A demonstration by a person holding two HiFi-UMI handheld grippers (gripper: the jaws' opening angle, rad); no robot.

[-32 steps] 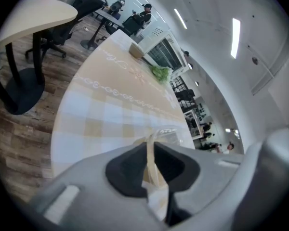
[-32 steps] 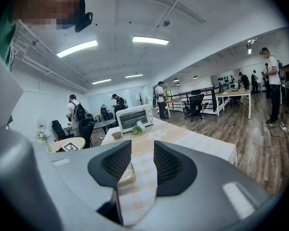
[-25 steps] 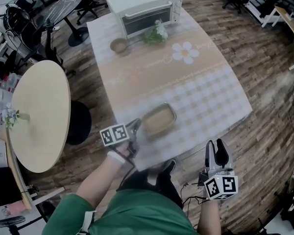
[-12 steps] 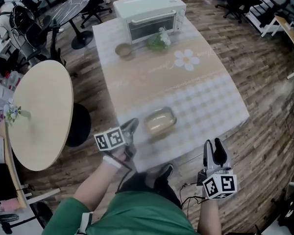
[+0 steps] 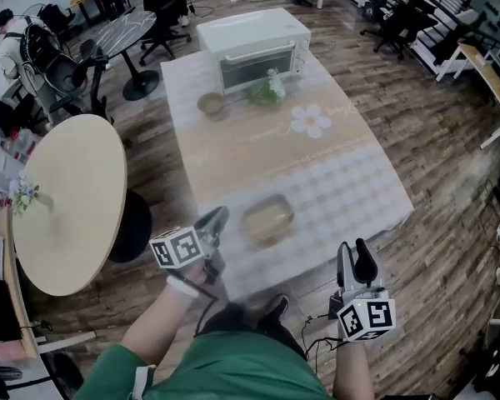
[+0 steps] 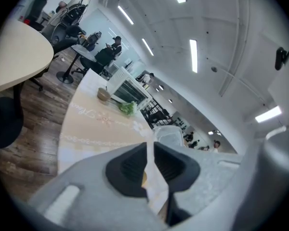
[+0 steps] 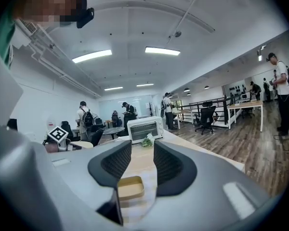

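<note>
While I hold both tools at the near end of the table, the tray lies on the checked cloth close to the front edge. It is shallow, tan and rectangular. The left gripper hangs just beside the tray's left end, and I cannot tell whether it touches it. In the left gripper view its jaws stand almost together, parted by a thin slit. Only cloth and a sliver of tan show through the slit, and nothing is clamped. The right gripper hangs off the table over the wooden floor, with the tray ahead and to its left, well apart. Its jaws stand released and empty; in the right gripper view the tray shows low between them but beyond their tips.

A daisy is printed on the cloth's beige band, with cursive writing beside it too blurred to read. Each gripper carries a cube of black square markers.

At the far end stand a white oven, a small bowl and a bunch of greens. A round table stands to the left. Nothing lies between either gripper and the tray.
</note>
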